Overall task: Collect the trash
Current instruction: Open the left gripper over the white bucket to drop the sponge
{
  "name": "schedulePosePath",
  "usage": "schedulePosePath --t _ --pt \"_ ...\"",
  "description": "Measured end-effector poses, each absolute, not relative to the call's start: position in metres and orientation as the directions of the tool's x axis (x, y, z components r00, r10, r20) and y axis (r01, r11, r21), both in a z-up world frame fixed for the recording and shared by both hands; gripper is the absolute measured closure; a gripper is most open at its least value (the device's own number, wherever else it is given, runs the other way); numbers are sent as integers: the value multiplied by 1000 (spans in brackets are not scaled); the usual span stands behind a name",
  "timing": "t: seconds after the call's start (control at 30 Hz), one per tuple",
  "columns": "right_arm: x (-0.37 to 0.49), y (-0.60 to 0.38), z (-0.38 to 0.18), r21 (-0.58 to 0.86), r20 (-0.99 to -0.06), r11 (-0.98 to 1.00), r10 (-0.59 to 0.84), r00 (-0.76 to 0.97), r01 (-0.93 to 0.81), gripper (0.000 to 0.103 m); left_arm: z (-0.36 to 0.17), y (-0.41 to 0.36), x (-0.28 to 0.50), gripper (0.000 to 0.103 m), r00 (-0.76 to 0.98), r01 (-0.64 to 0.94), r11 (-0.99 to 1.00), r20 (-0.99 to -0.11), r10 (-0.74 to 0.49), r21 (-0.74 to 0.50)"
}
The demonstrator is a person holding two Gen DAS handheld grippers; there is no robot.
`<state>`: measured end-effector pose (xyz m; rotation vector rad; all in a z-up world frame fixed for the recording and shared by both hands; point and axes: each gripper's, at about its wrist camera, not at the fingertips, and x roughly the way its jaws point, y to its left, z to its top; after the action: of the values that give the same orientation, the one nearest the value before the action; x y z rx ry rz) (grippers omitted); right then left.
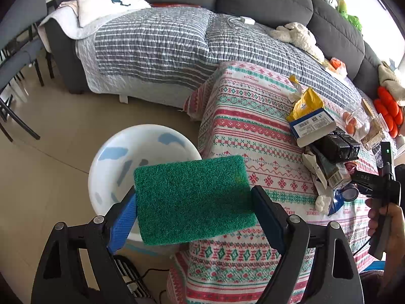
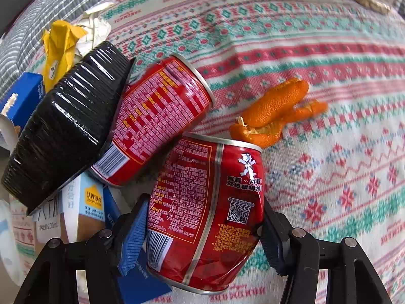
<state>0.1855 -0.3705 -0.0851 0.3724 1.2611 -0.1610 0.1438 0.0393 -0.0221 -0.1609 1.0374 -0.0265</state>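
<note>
Right tool [image 2: 202, 230] clamps dented red can [image 2: 207, 210]; left tool [image 1: 193, 207] pinches green scouring pad [image 1: 195, 200]. Can possibly snags neighbouring can [image 2: 162, 119], toppling black tray [image 2: 65, 121].

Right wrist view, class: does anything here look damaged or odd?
Yes. The red can clamped in the right claw is dented near its base, crumpled where the fingers squeeze it. A second red can lies tipped against a black tray.
</note>
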Motion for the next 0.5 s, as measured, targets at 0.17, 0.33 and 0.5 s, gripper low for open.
schedulePosePath --t 0.17,0.33,0.5 --pt "179 -376 -67 177 -938 930 60 341 322 36 -26 63 159 15 508 -102 980 -856 -98 -173" --pt "160 -376 -33 198 -899 937 57 434 286 36 -40 89 176 15 491 -174 967 -868 -77 -185" --pt "151 -353 -13 229 -868 946 92 487 229 36 -59 106 187 13 456 -220 954 -886 -81 -201"
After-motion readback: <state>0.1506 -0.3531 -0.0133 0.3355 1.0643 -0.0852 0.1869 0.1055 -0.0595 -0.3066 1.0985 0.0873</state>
